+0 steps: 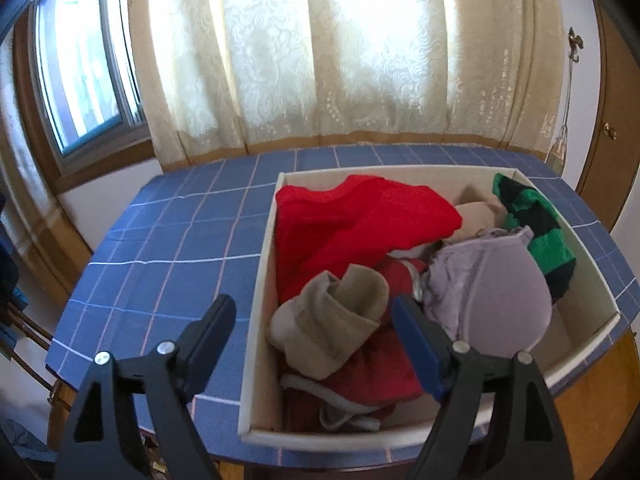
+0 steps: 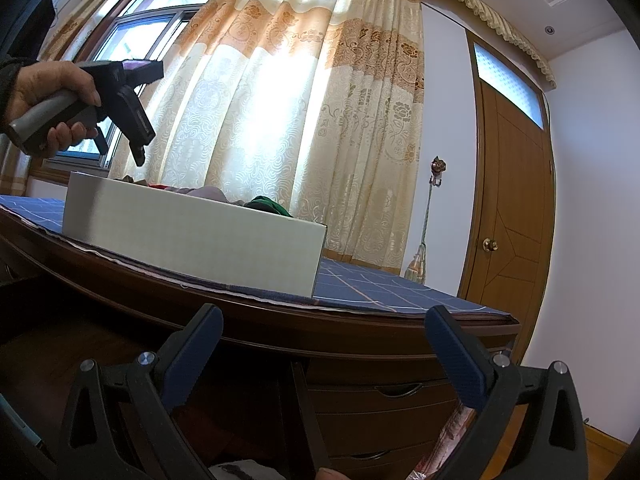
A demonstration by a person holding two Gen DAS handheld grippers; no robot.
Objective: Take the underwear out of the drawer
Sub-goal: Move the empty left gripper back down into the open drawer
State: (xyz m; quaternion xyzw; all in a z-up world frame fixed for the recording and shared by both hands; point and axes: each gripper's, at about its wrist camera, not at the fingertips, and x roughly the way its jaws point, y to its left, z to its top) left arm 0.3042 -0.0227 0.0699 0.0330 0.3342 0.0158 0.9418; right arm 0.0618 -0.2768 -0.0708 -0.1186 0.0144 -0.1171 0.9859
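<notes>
1. My left gripper (image 1: 314, 322) hangs above the near left corner of a white drawer box (image 1: 256, 292), fingers spread wide and empty, one on each side of its left wall.
2. The box sits on a worktop (image 1: 168, 240) under a blue checked cloth.
3. Inside lie the underwear: a lilac bra (image 1: 496, 284) at the near right, rolled beige socks (image 1: 332, 320) at the near left, red cloth (image 1: 360, 216) behind and a green-and-black striped piece (image 1: 536, 220) far right.
4. My right gripper (image 2: 324, 344) points level at the worktop's wooden edge, fingers wide, holding nothing.
</notes>
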